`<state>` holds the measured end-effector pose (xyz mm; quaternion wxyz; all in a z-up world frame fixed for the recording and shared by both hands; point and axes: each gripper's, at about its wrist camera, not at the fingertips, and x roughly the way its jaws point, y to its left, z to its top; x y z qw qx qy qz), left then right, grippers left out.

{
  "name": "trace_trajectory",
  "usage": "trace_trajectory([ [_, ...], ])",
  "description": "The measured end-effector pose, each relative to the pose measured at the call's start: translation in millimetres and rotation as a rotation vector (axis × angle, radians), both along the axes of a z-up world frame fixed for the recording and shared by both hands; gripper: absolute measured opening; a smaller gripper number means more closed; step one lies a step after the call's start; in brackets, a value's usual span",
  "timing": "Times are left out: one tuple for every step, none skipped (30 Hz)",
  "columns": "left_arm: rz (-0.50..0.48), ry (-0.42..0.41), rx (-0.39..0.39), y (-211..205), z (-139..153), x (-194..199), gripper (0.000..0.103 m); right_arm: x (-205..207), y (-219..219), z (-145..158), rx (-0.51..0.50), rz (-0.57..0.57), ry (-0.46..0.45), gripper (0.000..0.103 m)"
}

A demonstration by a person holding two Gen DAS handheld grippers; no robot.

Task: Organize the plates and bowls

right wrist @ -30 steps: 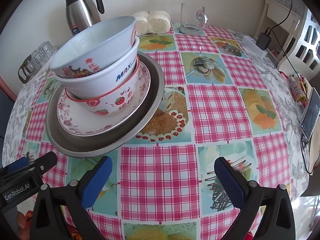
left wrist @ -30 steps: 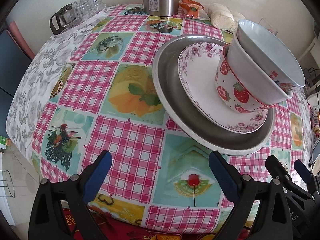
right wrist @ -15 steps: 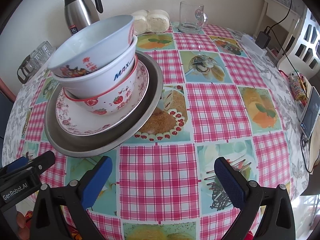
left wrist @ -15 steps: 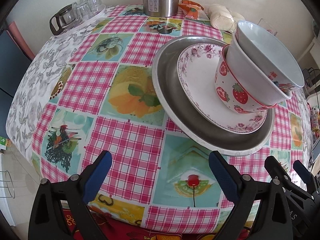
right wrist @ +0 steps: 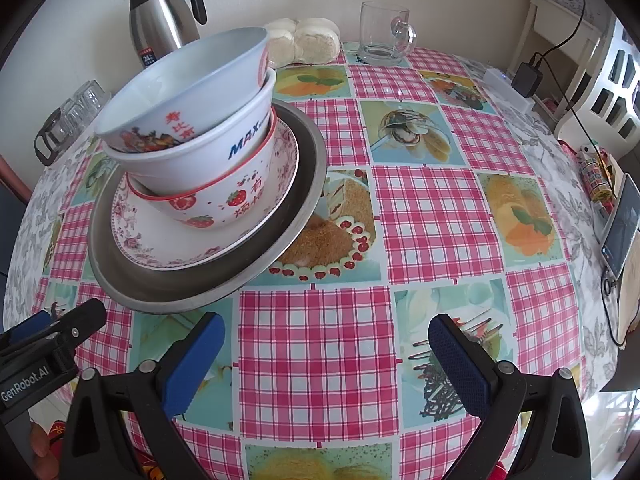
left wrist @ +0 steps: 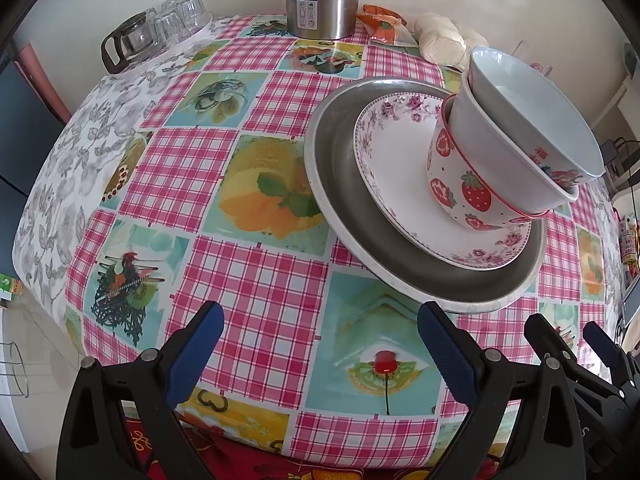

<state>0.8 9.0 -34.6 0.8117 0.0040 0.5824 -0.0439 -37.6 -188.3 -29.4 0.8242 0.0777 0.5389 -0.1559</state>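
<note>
Right wrist view: stacked bowls (right wrist: 188, 128) on nested plates (right wrist: 224, 276) sit ahead-left of the right gripper (right wrist: 326, 360), ahead-right of the left gripper (left wrist: 320, 344); both grippers wide open, empty.

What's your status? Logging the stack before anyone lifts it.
Left gripper open, empty. Right gripper open, empty. Three bowls nested on floral plate, in metal tray. Nothing blocking.

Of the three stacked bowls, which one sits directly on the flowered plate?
The strawberry bowl, with its red rim and red fruit print. The MAX bowl nests inside it, and the top bowl sits in that one.
</note>
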Motion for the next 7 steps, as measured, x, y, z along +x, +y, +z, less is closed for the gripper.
trace_trajectory([
  [0.001,0.002,0.000,0.2,-0.2,0.2,0.098,0.0,-0.1,0.0,0.000,0.000,0.000,0.103],
  [0.002,0.003,-0.001,0.5,-0.3,0.7,0.098,-0.3,-0.1,-0.1,0.000,0.000,0.000,0.103],
  [0.005,0.006,-0.002,1.2,-0.8,1.3,0.098,0.1,-0.2,0.0,0.000,0.000,0.000,0.103],
  [0.008,0.010,-0.001,1.9,-1.6,1.9,0.098,0.0,-0.2,-0.1,0.000,0.000,0.000,0.103],
  [0.011,0.014,0.000,2.3,-2.3,2.1,0.098,-0.1,-0.2,-0.3,0.000,0.000,0.000,0.103],
  [0.011,0.016,-0.001,2.7,-3.2,2.8,0.098,0.1,-0.2,0.0,0.000,0.000,0.000,0.103],
  [0.011,0.017,-0.001,2.7,-3.5,3.0,0.098,0.2,-0.2,0.0,0.000,0.000,0.001,0.103],
])
